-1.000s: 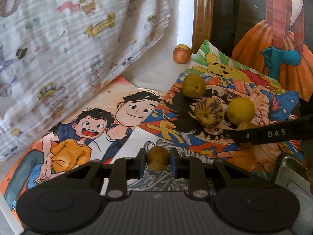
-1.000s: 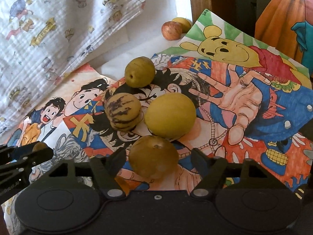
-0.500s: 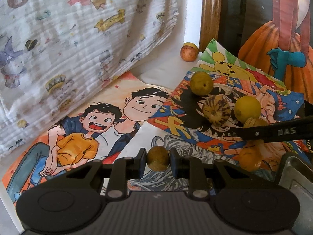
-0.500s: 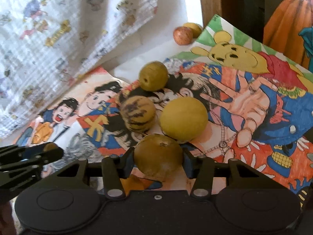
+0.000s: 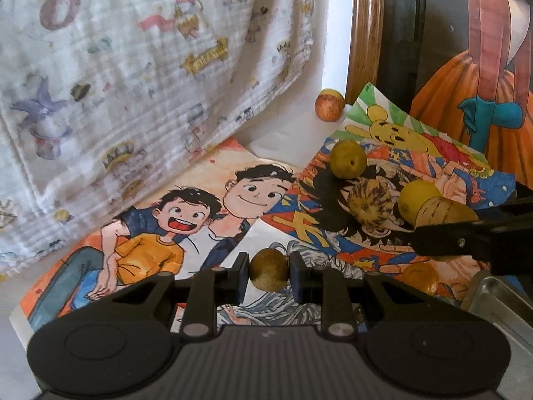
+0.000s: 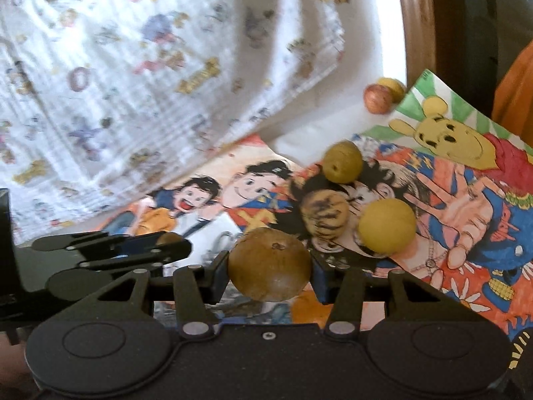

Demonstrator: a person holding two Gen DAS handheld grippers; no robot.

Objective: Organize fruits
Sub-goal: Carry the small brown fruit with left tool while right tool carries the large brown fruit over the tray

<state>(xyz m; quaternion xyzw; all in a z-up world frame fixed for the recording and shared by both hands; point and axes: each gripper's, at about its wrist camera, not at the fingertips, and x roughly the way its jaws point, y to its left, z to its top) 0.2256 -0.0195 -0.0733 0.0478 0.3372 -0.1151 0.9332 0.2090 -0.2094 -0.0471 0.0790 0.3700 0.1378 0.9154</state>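
Fingers of both grippers (left [image 5: 269, 273], right [image 6: 269, 273]) clamp round fruits.

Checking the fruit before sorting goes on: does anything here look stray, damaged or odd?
Two fruits, a reddish one with a yellow one behind it, sit apart from the group by the wooden frame, off the drawings. The rest looks ordinary: each gripper, left and right, holds a brownish fruit. No damage visible.

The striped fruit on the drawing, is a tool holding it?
No, the striped fruit lies free on the drawing, beyond the right tool.
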